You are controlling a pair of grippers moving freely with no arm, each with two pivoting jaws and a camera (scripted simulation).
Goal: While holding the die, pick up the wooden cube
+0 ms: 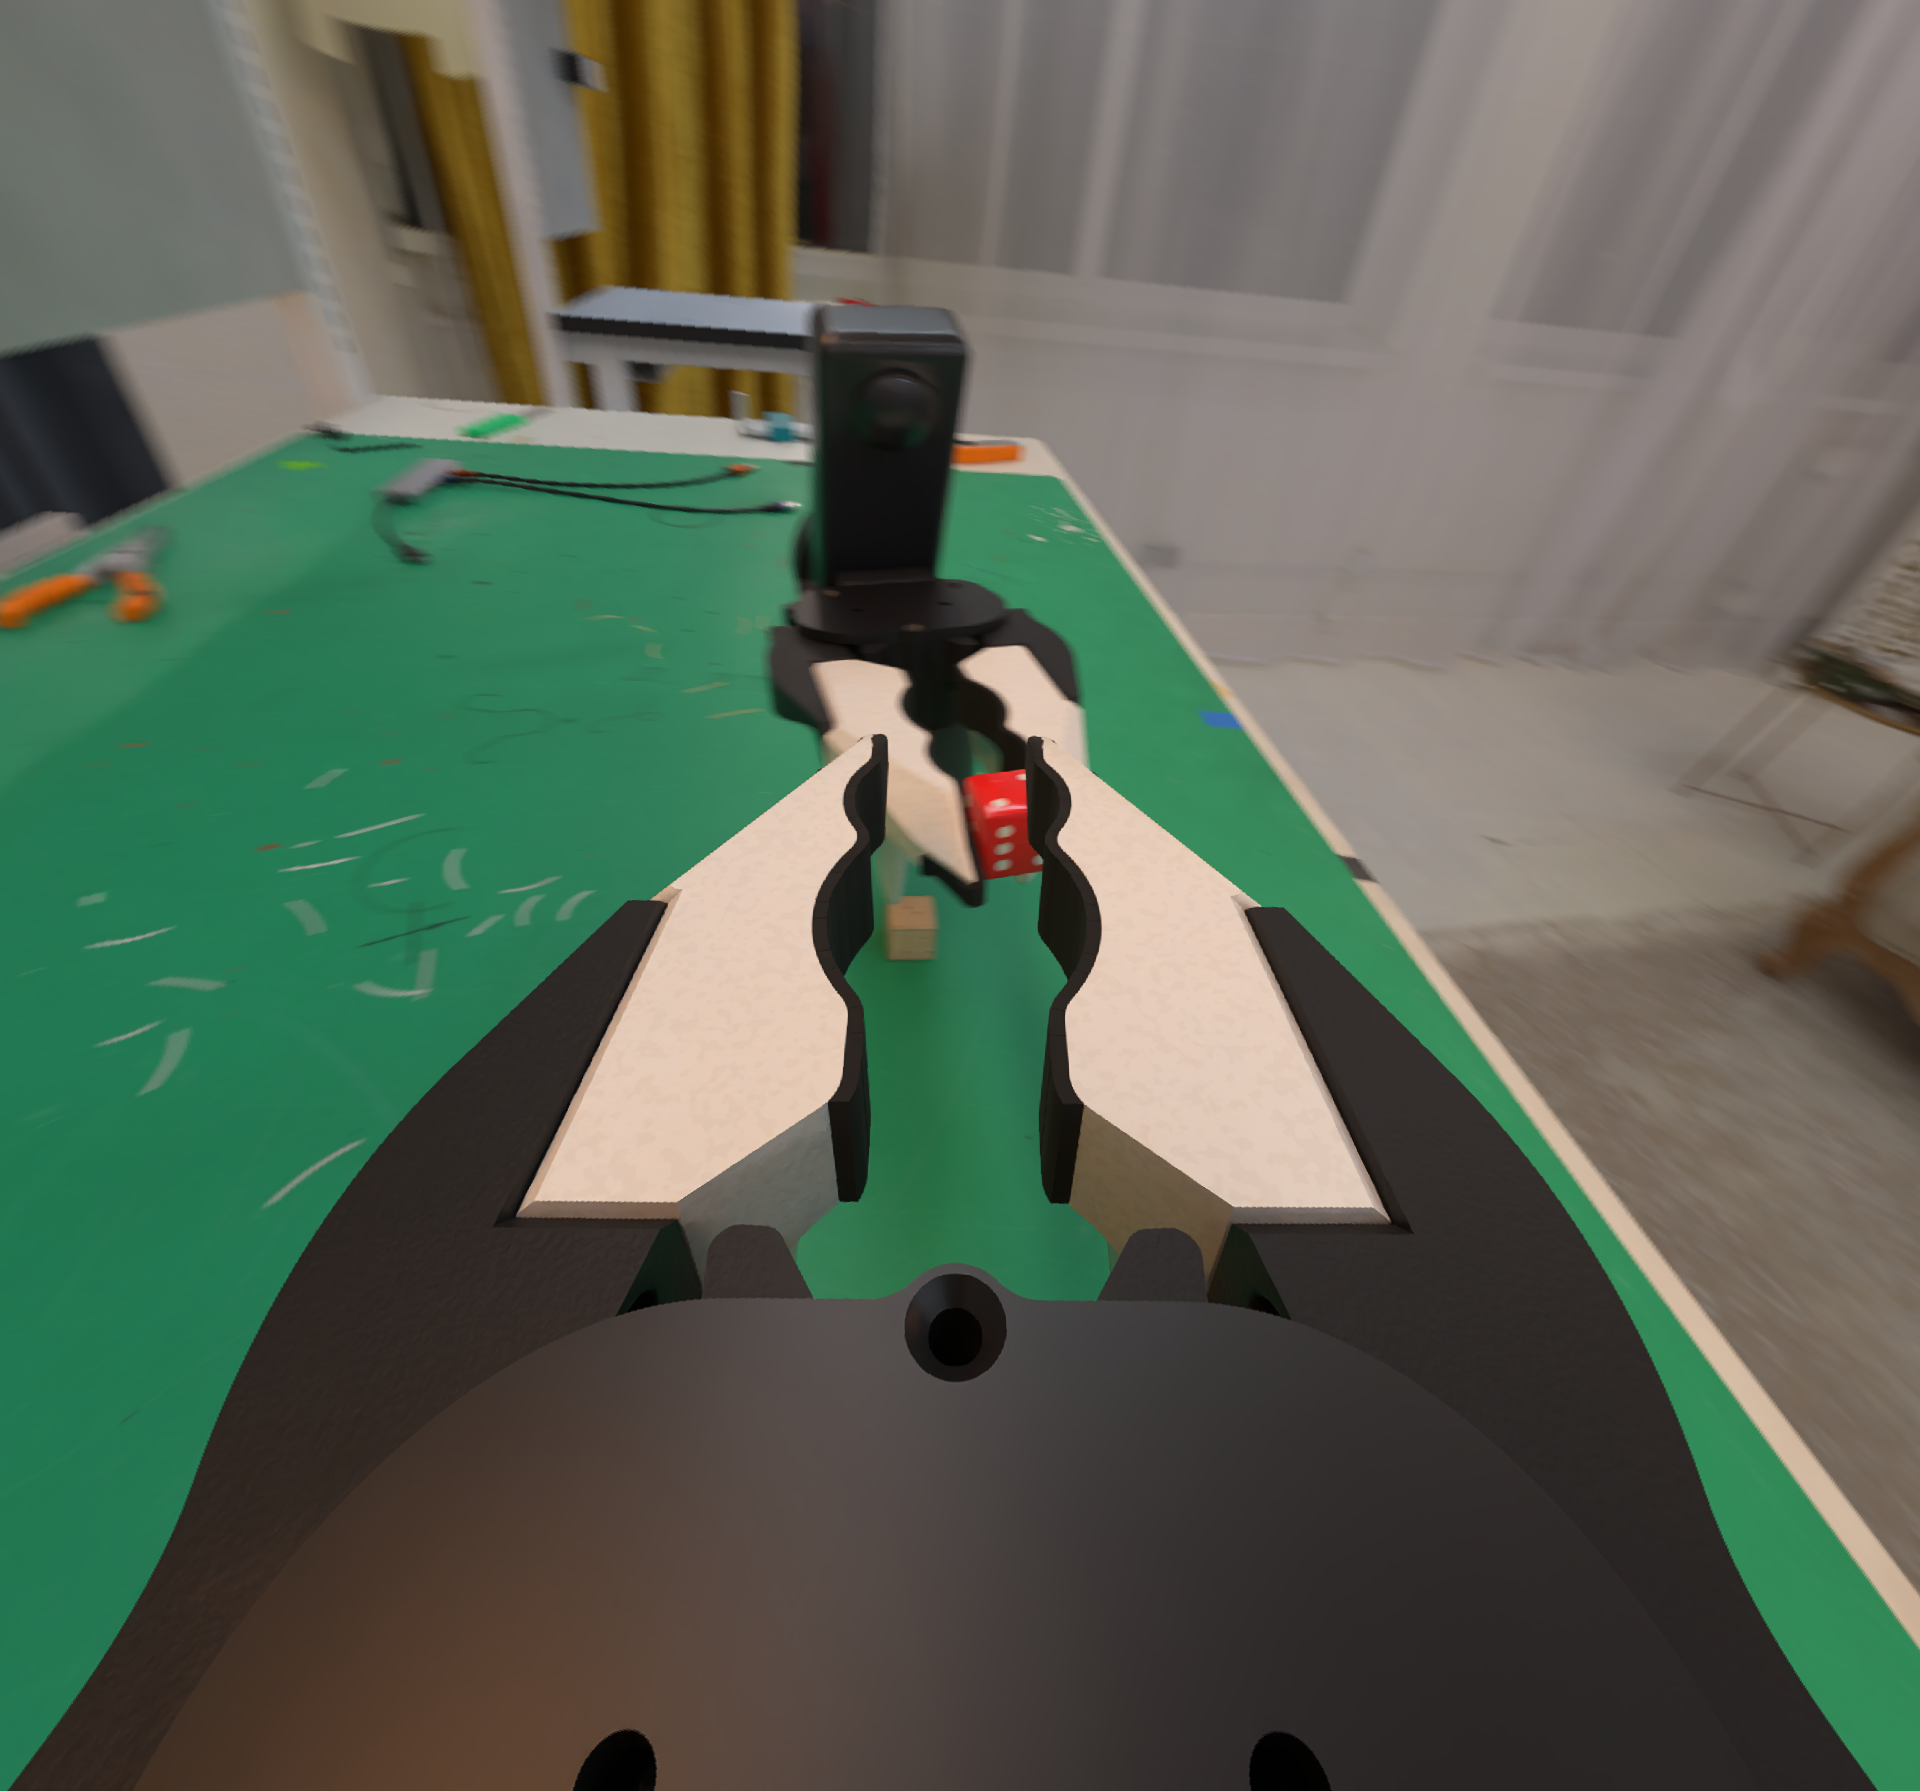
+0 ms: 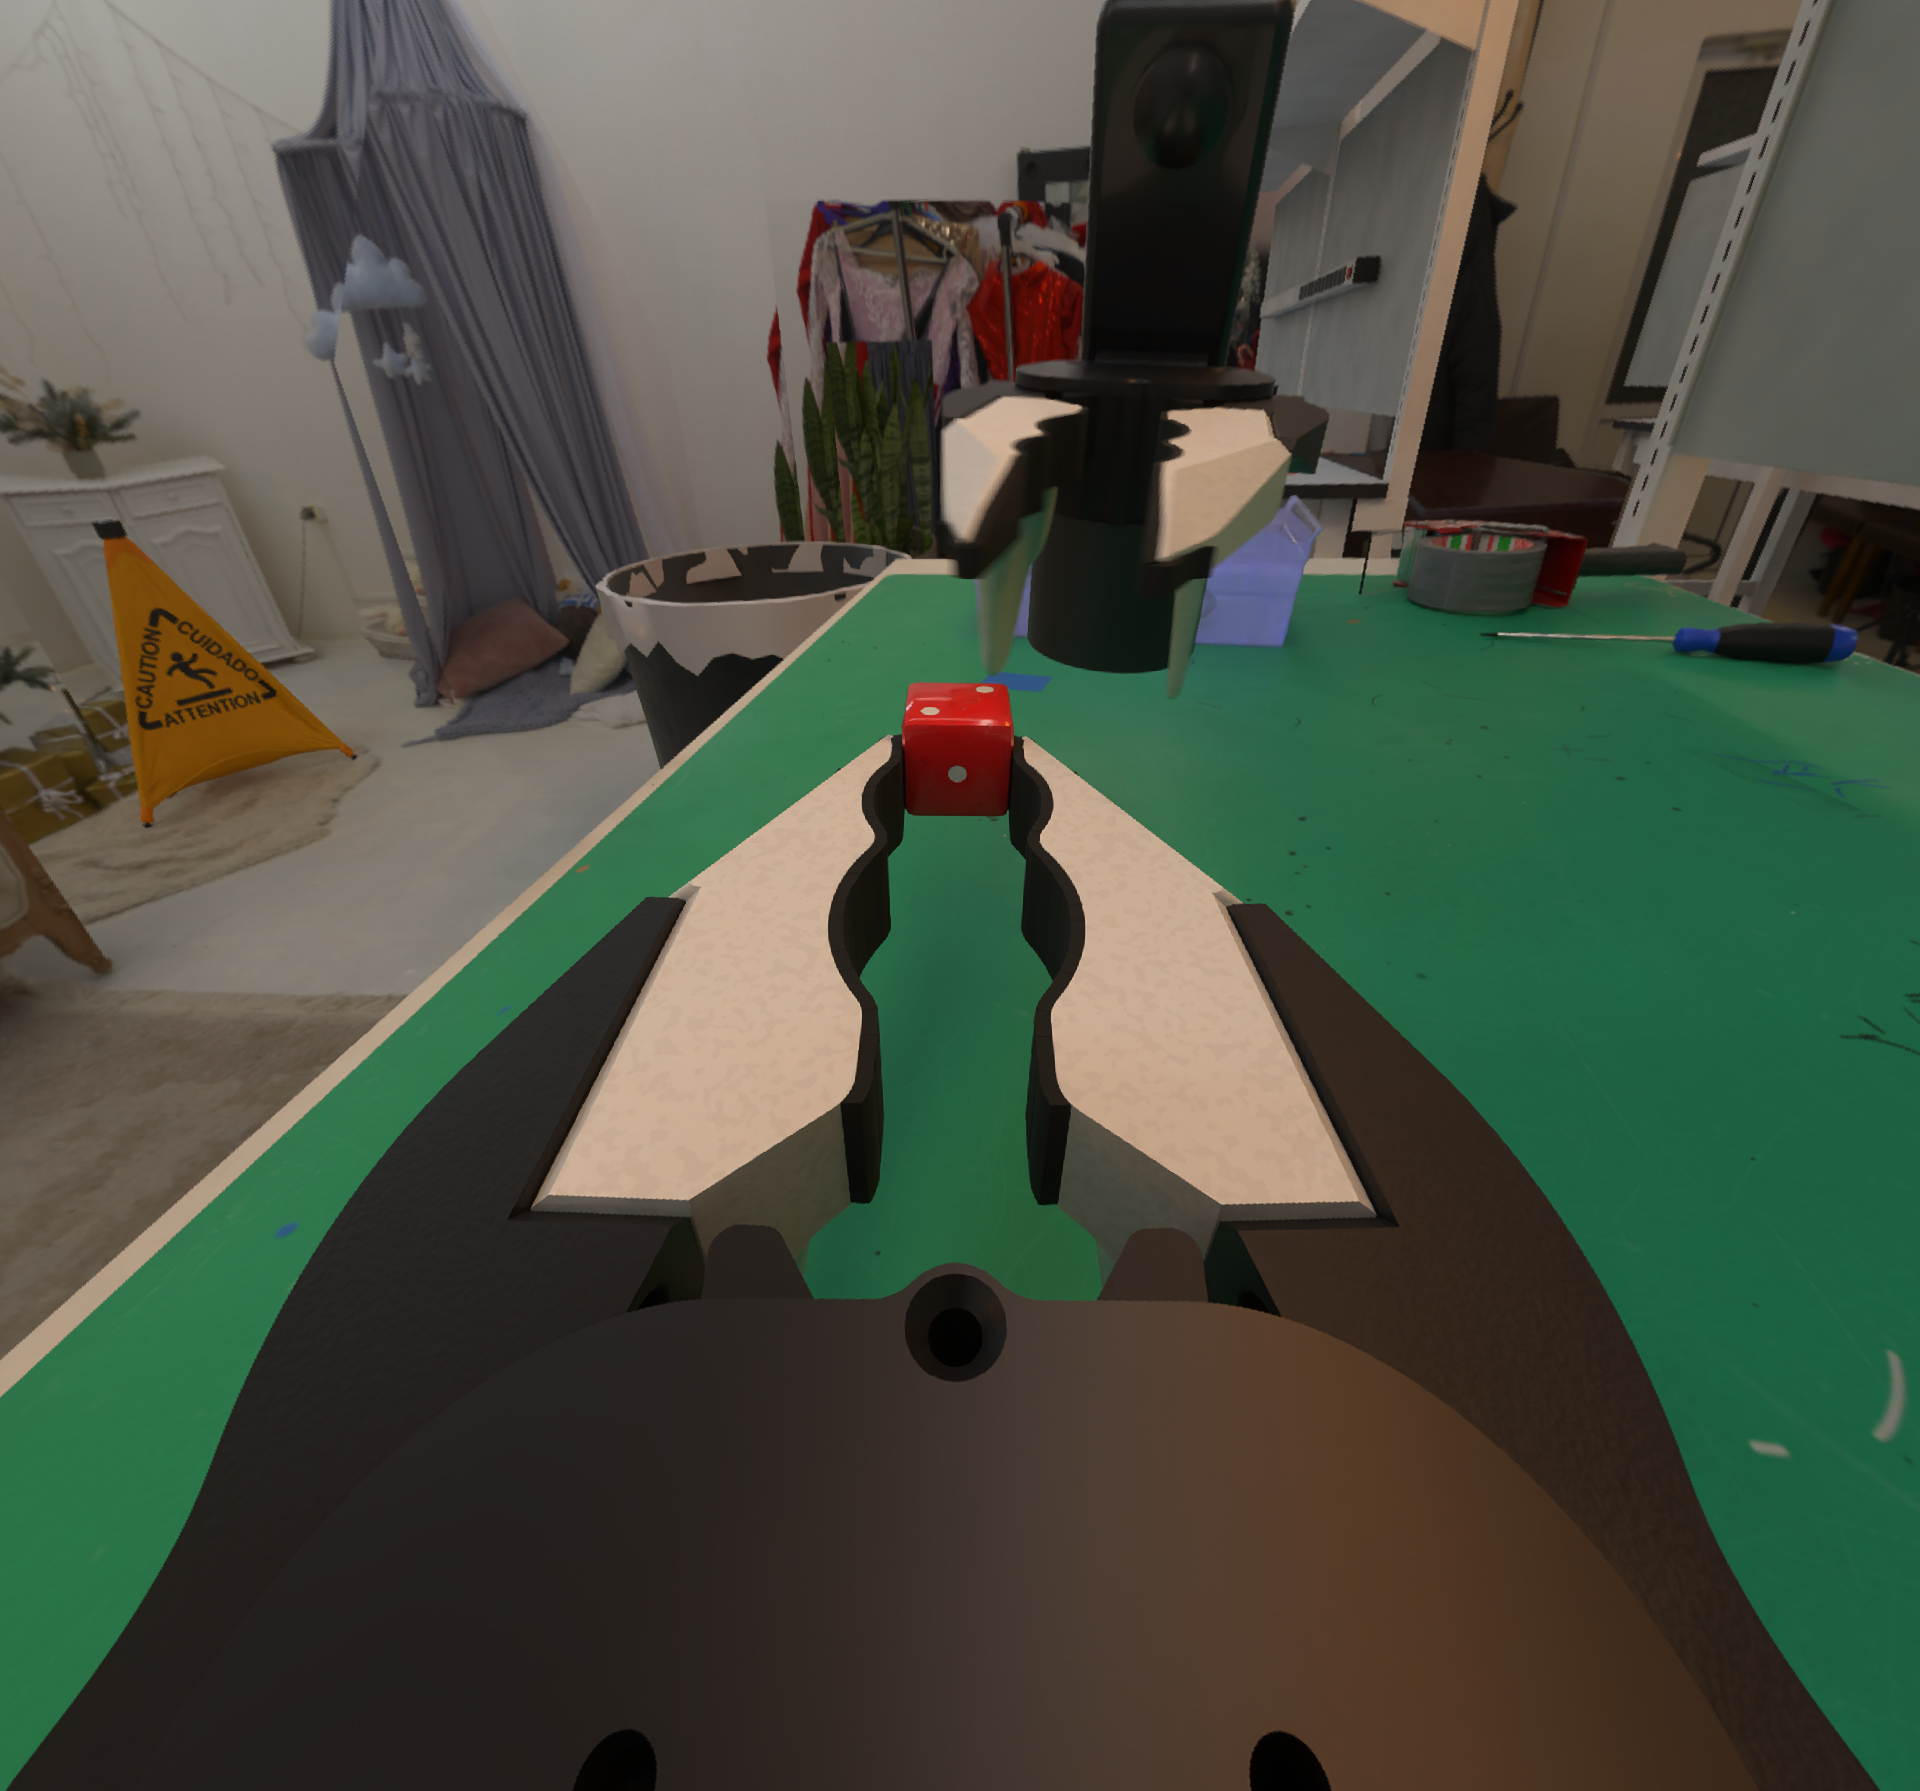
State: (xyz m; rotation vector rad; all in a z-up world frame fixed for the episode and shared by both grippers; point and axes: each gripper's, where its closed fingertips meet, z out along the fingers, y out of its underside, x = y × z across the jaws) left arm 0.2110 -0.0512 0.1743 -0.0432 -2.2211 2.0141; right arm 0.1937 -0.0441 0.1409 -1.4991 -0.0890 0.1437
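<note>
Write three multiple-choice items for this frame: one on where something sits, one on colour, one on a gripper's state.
1. Where is the wooden cube?
A. on the green mat
B. in the left hand-held gripper
C. on the floor

2. What colour is the die?
A. blue
B. red
C. white

3. What is the state of the right hand-held gripper?
A. open and empty
B. shut on the wooden cube
C. shut on the die

Answers: 1 A, the left wrist view shows it resting on the mat beyond the open left hand-held gripper; 2 B, red with white pips; 3 C, the die sits clamped between its fingertips.
</note>
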